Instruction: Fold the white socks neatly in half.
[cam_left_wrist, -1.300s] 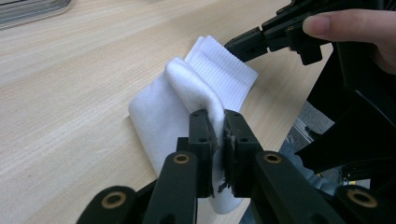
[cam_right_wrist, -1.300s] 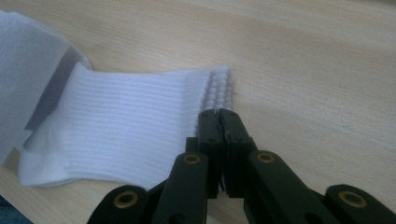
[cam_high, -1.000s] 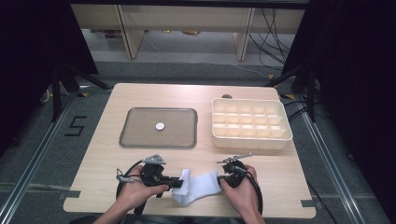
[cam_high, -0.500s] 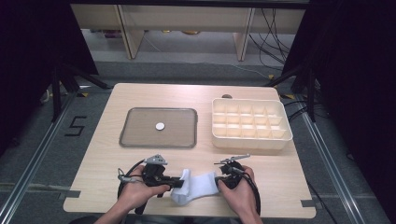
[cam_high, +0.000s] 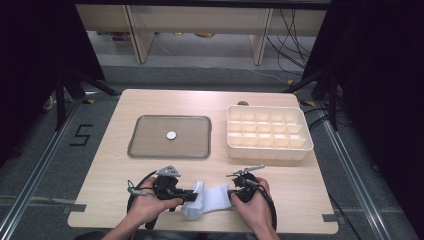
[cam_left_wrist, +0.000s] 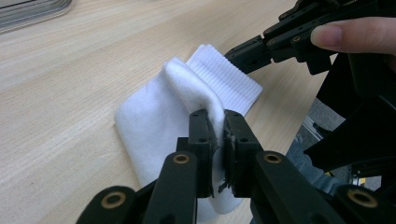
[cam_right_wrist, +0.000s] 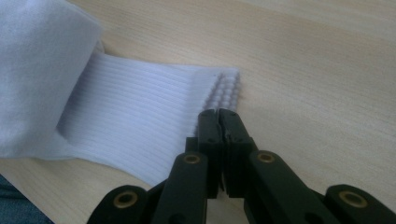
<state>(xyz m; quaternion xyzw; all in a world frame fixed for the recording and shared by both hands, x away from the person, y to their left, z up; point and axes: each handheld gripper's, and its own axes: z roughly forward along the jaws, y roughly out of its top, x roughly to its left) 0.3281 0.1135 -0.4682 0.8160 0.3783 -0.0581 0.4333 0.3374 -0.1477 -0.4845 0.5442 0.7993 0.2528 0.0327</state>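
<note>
High view: white sock (cam_high: 207, 200) at the near edge of the wooden table (cam_high: 150, 105), bunched up between left gripper (cam_high: 189, 196) and right gripper (cam_high: 234, 196); grey tray (cam_high: 145, 150) with a small white disc (cam_high: 171, 135) farther off at left, cream compartment box (cam_high: 306, 145) at far right, all its cells bare. Judged as a fold partly made (one end lifted and curled over, nothing yet laid flat or put away).

Left gripper view: jaws clamped on a raised ridge of the soft part of the sock (cam_left_wrist: 159, 121), fabric squeezed between the pads, ribbed cuff lying beyond toward the other gripper (cam_left_wrist: 261, 49).

Right gripper view: jaws pressed together on the corner of the ribbed cuff (cam_right_wrist: 140, 121), cuff flat on the wood, folded bulk at upper left.
</note>
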